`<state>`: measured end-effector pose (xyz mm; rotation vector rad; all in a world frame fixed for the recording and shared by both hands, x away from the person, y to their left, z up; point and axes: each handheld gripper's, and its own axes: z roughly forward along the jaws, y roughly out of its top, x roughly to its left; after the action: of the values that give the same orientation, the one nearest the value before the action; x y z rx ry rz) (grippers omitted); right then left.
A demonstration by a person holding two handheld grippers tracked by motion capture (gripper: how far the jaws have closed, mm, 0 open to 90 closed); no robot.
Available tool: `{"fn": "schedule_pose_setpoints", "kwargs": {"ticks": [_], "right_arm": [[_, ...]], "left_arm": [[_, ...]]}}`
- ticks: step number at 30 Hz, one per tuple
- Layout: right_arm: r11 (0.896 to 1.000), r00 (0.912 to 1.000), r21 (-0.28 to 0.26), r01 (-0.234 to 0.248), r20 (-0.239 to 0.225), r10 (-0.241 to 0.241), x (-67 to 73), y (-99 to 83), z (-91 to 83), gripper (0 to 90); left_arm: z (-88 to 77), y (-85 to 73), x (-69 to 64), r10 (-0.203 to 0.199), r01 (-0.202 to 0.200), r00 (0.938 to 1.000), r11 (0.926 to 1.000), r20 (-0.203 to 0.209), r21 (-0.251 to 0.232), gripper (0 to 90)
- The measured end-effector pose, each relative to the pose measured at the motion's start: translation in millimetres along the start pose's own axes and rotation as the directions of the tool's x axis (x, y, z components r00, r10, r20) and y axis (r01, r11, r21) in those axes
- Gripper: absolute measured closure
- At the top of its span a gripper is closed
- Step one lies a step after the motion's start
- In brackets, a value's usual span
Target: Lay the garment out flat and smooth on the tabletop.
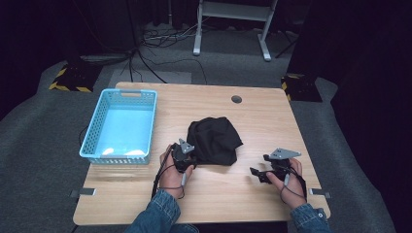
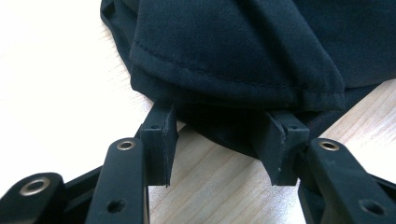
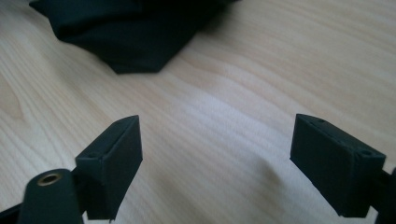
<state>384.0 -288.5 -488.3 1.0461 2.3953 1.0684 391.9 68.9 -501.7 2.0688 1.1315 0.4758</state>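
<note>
A light blue basket (image 1: 120, 127) stood at the far left of the bench (image 1: 214, 194), well apart from both sets of fingers, with something pale lying low inside it; what it was could not be told.

To its right, the left gripper (image 1: 187, 154) was held low at the near left edge of the black cloth (image 1: 214, 140). In the left gripper view its fingers (image 2: 161, 135) stood apart, with bare wood showing between them. Their tips reached just under the hemmed fold of the black cloth (image 2: 233, 51), which draped across and ahead of both tips. The pads did not press on the fabric, so the fingers were open rather than gripping. The cloth lay bunched in a rumpled heap near the middle of the bench, directly ahead of the left fingers.

Farther right, the right gripper (image 1: 258, 174) rested near the bench's front right part, well apart from the cloth. In the right gripper view its fingers (image 3: 114, 154) stood wide open over bare wood with nothing between them. A pointed corner of the black cloth (image 3: 126, 37) lay ahead of them and toward the left finger.
</note>
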Motion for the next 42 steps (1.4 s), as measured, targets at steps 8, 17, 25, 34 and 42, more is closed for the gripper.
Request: {"fn": "schedule_pose_setpoints", "kwargs": {"ticks": [8,17,25,34,42], "right_arm": [[0.999,0.9996,-0.041,-0.026,-0.008,0.026,-4.4,23.6,6.6,16.4],[0.998,0.9997,-0.055,-0.006,-0.023,0.005,-2.0,47.1,19.1,16.5],[0.998,0.9983,-0.051,0.044,-0.035,-0.046,-3.7,64.3,36.8,16.6],[0.978,0.9748,-0.007,0.210,-0.077,-0.209,4.1,72.2,47.6,84.7],[0.979,0.9783,-0.010,0.206,-0.020,-0.206,5.5,73.0,31.8,87.2]], "left_arm": [[-0.3,0.1,0.2,0.012,-0.012,0.9999,0.9999,0.011,0.000,56.0],[-0.3,0.0,0.0,0.013,-0.013,0.9999,0.9999,0.010,0.000,56.2],[-0.3,0.0,0.0,0.013,-0.013,0.9999,0.9999,0.010,0.000,56.1],[-0.3,0.0,0.0,0.013,-0.013,0.9999,0.9999,0.010,0.000,56.0],[-0.3,0.0,0.0,0.013,-0.013,0.9999,0.9999,0.010,0.000,56.0]]}}
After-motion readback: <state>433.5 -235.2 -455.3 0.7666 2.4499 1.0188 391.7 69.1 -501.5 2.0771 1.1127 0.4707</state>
